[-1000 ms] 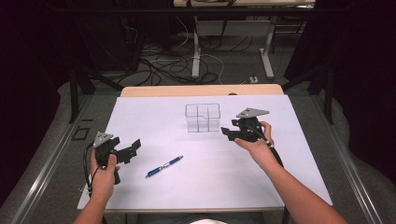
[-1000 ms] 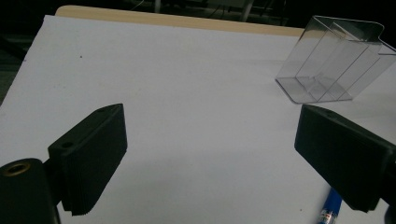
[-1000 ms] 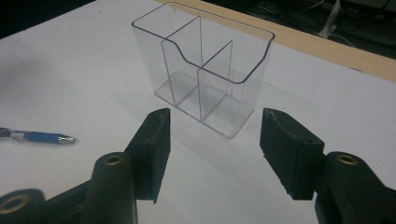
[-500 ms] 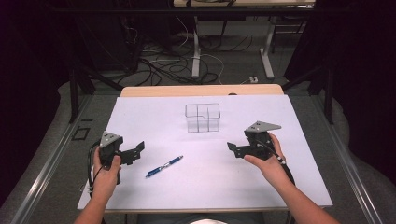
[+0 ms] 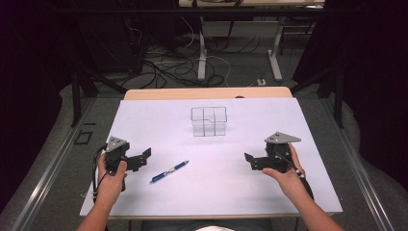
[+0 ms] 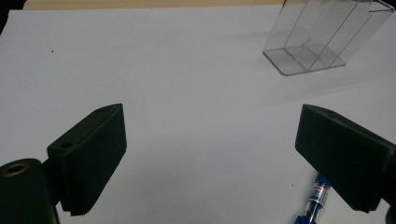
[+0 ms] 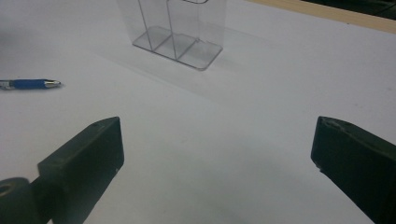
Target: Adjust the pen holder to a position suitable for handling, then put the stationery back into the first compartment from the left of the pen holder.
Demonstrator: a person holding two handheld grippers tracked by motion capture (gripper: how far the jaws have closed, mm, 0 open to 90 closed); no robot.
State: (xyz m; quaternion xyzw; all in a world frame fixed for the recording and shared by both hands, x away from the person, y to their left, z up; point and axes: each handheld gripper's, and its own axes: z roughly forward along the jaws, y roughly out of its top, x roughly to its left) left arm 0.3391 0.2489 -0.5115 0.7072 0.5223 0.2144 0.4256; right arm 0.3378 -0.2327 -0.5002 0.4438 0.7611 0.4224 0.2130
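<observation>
White surface (image 5: pixel 144 120), dark room behind. Pen (image 5: pixel 168 171) lies flat, near-left, just right of left tool (image 5: pixel 144 155); both tools gape empty, right tool (image 5: pixel 248 159) jaws just opened. Risk: pen rolls or skids off jaws on pickup; clear organizer (image 5: pixel 208 121) tips if bumped.

A white sheet (image 5: pixel 211 183) is spread over the wooden desk (image 5: pixel 207 93), whose bare far edge is left showing. Beyond it, tangled cables (image 5: pixel 163 67) are seen on the grey floor (image 5: pixel 240 72), between white desk legs (image 5: pixel 202 53).
</observation>
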